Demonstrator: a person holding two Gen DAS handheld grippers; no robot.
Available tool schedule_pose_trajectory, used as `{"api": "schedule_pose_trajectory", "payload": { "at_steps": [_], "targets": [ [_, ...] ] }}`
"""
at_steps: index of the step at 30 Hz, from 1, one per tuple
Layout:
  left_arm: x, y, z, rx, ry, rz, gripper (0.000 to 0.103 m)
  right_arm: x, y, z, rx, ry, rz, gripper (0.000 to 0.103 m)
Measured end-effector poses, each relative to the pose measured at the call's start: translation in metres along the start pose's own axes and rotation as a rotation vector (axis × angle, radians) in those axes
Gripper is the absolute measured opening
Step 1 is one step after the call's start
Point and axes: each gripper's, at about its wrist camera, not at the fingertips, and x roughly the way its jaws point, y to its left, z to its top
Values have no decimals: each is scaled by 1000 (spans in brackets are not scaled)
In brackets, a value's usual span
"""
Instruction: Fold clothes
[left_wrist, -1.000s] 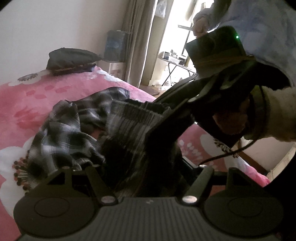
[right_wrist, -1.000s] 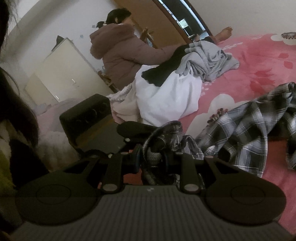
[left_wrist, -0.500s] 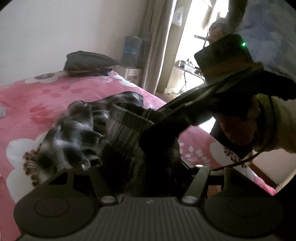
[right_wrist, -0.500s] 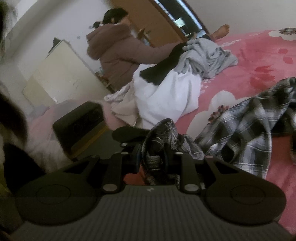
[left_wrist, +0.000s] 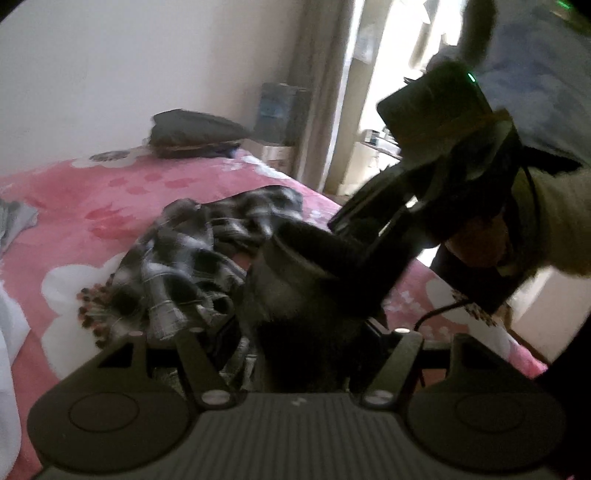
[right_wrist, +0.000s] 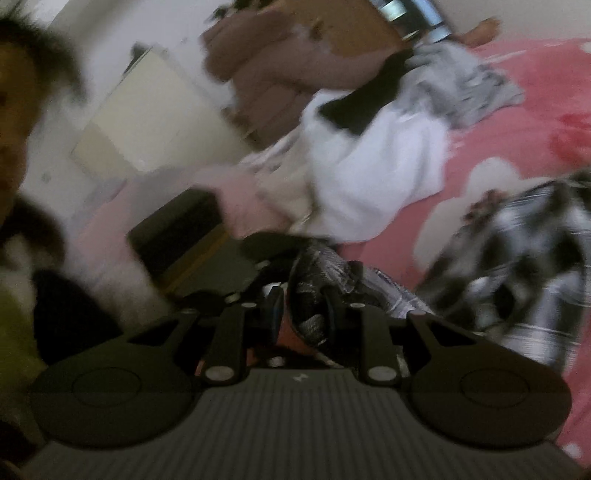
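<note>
Pink floral bedspread (left_wrist: 110, 192) with the plaid shirt (left_wrist: 192, 266) lying crumpled, nothing yet folded; a bunch is clamped by the right gripper (right_wrist: 303, 314), while the left gripper (left_wrist: 295, 339) is opening around fabric.

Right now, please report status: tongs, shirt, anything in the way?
Right tongs shut on plaid shirt. Left tongs opening, shirt bunched between. Right tongs crowd the left view. Laundry pile beside.

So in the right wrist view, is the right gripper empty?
No, the right gripper is shut on a bunched fold of the plaid shirt, whose checked cloth sits pinched between its fingers.
</note>
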Motion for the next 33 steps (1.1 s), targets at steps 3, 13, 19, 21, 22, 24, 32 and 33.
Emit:
{"api": "schedule_pose_trajectory", "payload": {
  "at_steps": [3, 13, 19, 21, 22, 24, 32, 33],
  "targets": [
    [4, -10, -3, 59, 1, -30, 71, 12, 12, 4, -31, 84, 72, 22],
    [14, -24, -2, 151, -53, -75, 47, 18, 11, 8, 32, 184, 154, 24],
    [24, -15, 2, 74, -48, -64, 29, 6, -6, 7, 149, 122, 164, 29],
    [27, -9, 2, 35, -46, -56, 28, -5, -10, 6, 167, 71, 149, 47],
    [28, -6, 3, 14, -47, -53, 27, -11, -12, 6, 183, 41, 136, 52],
    [30, 2, 4, -38, -46, -42, 27, -28, -17, 5, 210, -34, 97, 57],
    [35, 38, 13, -235, -48, 42, 23, -90, -27, -51, 348, -288, -305, 71],
    [35, 43, 14, -260, -50, 48, 23, -90, -27, -61, 367, -280, -339, 74]
  ]
}}
